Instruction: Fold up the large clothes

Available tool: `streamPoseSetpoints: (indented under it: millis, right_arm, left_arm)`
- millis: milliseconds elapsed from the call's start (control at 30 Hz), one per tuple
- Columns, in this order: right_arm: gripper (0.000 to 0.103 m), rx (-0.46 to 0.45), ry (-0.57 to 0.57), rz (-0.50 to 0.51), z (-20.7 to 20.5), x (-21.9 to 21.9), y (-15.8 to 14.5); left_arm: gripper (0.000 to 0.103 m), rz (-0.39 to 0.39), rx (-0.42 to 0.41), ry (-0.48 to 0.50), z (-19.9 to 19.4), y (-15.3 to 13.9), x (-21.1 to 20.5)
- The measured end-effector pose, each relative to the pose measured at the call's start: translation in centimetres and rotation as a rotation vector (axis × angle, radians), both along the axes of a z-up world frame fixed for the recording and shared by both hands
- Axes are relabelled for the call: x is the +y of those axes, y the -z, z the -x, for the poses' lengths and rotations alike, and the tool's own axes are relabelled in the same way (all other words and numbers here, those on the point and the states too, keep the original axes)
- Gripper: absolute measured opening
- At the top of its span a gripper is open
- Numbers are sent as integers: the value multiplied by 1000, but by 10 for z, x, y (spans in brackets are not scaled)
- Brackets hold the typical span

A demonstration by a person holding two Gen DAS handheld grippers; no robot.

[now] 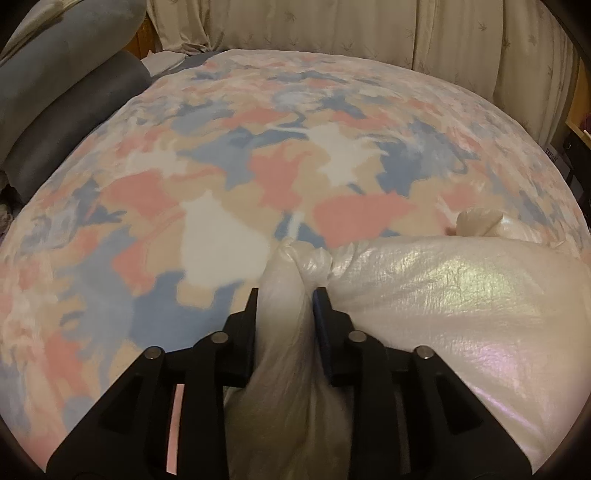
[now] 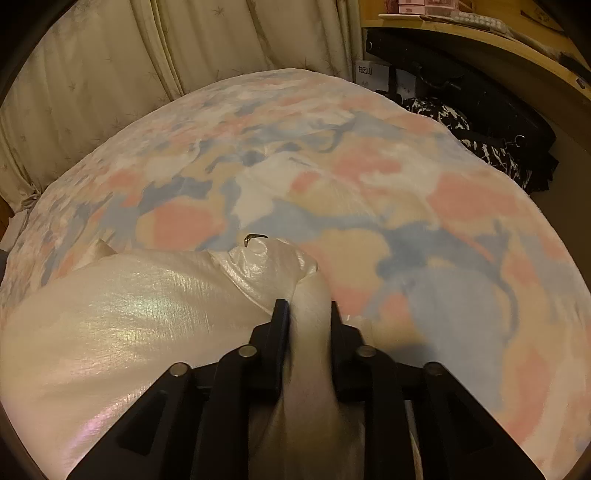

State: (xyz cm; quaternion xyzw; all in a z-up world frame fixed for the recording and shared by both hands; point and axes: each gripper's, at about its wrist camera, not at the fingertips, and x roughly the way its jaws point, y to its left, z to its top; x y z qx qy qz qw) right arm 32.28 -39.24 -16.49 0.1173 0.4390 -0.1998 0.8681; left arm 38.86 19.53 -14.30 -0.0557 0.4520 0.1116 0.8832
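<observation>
Lying on the near side of the bed (image 1: 207, 155) is a shiny white garment (image 1: 461, 302), on top of a blanket with pink, blue and tan patches. The left hand-held gripper (image 1: 284, 295) pinches one bunched corner. The right hand-held gripper (image 2: 308, 308) pinches the other corner. Cream curtains (image 2: 110, 74) hang far behind.

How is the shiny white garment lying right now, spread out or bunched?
Bunched at both gripped ends: the white garment is gathered inside the left tool and right tool, stretched between them.

Garment (image 1: 461, 295) lies on the bedspread (image 1: 221, 177), curtain (image 1: 332, 29) behind.
</observation>
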Motion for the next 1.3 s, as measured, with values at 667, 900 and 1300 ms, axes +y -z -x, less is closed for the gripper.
streamPoseSetpoints:
  millis: [667,900,1300]
  right_arm:
    - [43,-134,-424,46,-34,236,-61]
    - [43,-63,-393,-7,-52,245,1]
    - [43,-111,-394,36,-57,242,45]
  left_arm:
    - [34,34,-146,219,16,-51,-149]
    - [36,52,-104,187,-3,-7,-152]
    - [38,-16,-144,187,-9,25,-159]
